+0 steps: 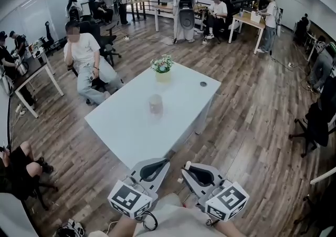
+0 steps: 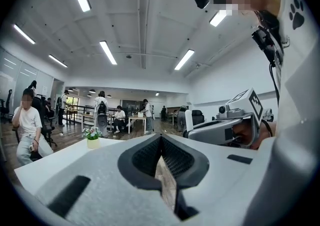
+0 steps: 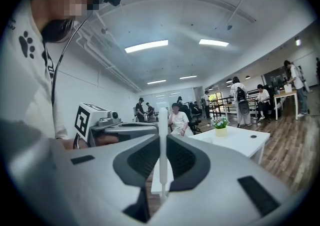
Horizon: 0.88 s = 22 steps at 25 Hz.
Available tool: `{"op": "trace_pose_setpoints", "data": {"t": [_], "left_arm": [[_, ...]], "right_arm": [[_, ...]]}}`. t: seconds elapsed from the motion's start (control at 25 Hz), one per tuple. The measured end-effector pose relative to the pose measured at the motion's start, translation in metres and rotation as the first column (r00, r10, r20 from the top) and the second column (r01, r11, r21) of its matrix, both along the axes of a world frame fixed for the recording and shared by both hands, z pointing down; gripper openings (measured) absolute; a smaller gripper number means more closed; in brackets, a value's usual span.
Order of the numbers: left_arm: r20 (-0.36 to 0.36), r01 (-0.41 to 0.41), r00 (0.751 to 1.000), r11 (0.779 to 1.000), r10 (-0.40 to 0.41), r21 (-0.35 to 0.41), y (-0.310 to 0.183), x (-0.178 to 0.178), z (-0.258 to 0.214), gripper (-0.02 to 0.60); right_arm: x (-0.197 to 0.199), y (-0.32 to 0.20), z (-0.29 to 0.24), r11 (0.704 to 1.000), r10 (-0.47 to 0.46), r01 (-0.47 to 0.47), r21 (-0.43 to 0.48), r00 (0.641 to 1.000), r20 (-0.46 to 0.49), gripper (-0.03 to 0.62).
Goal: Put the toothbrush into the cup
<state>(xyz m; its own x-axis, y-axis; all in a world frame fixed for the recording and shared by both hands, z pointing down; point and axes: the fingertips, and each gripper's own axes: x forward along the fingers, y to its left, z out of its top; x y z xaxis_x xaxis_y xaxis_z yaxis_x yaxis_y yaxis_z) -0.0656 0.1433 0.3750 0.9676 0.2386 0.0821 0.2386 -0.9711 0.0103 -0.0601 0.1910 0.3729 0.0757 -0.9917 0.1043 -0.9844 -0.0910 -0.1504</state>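
A translucent cup (image 1: 155, 104) stands upright near the middle of the white table (image 1: 126, 131). A slim white toothbrush (image 3: 163, 145) stands up between the jaws of my right gripper (image 3: 163, 142), which is shut on it. In the head view that right gripper (image 1: 202, 176) is held low, just off the table's near corner and well short of the cup. My left gripper (image 1: 153, 169) hangs beside it, also short of the table. In its own view the left gripper (image 2: 161, 142) has its jaws together with nothing between them.
A small pot of flowers (image 1: 162, 68) stands at the table's far end, and a small dark round object (image 1: 203, 84) lies near the far right corner. A seated person (image 1: 86, 60) is off the table's left side. Wooden floor surrounds the table, with more desks and people behind.
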Motion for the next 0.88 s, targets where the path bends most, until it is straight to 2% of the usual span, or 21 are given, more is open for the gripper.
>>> {"op": "trace_pose_setpoints", "data": {"t": [0.32,0.48,0.68,0.88], "left_arm": [[0.032,0.015,0.999,1.0,-0.016,0.016,-0.003,0.016,0.01,0.006],[0.019,0.025,0.999,0.999,-0.025,0.022,-0.012,0.03,0.006,0.006],[0.035,0.04,0.999,0.999,-0.04,0.017,-0.034,0.052,0.004,0.006],[-0.004,0.071,0.997,0.996,-0.071,0.054,-0.064,0.082,-0.006,0.006]], "right_arm": [[0.016,0.003,0.012,1.0,0.008,-0.008,0.0,0.997,0.074,0.049],[0.03,-0.005,0.014,1.0,0.0,0.0,0.003,0.997,0.078,0.049],[0.055,-0.025,0.011,1.0,-0.006,0.007,-0.006,0.998,0.068,0.049],[0.09,-0.065,0.01,0.998,-0.064,0.065,-0.024,0.997,0.048,0.049]]}}
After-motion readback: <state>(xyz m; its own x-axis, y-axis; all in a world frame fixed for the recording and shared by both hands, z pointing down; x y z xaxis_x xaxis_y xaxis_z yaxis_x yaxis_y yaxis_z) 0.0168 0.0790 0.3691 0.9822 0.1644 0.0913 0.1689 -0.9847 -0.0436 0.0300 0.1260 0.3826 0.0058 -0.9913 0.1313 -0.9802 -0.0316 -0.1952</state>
